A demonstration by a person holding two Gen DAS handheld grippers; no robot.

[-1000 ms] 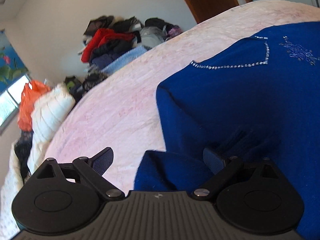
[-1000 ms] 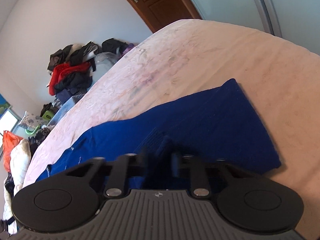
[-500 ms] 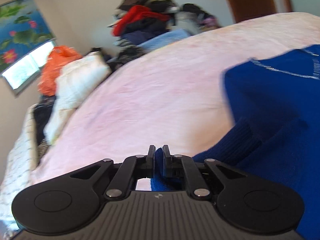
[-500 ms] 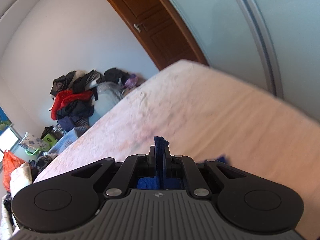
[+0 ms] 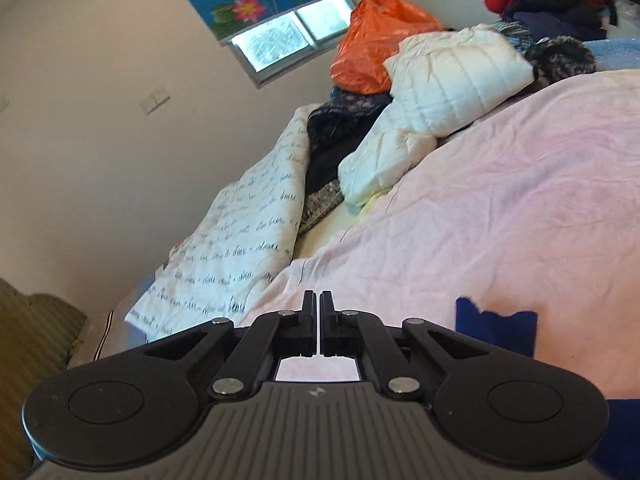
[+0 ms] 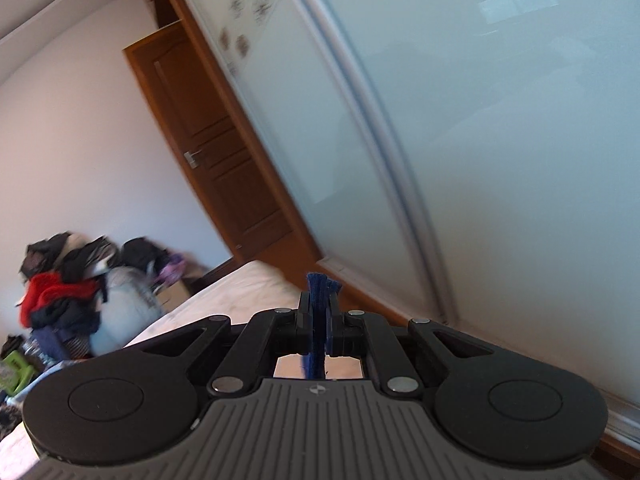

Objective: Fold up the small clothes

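Your left hand-held gripper (image 5: pixel 319 300) is black, with round discs, silver screws and a ribbed grey base bearing a small logo. Your right hand-held gripper (image 6: pixel 319 300) matches it.

Window (image 5: pixel 294 36), wooden door (image 6: pixel 212 148), pink bed (image 5: pixel 500 220)

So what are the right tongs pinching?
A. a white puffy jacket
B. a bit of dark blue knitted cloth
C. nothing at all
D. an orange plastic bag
B: a strip of dark blue knitted cloth sticks up between the shut right tongs.
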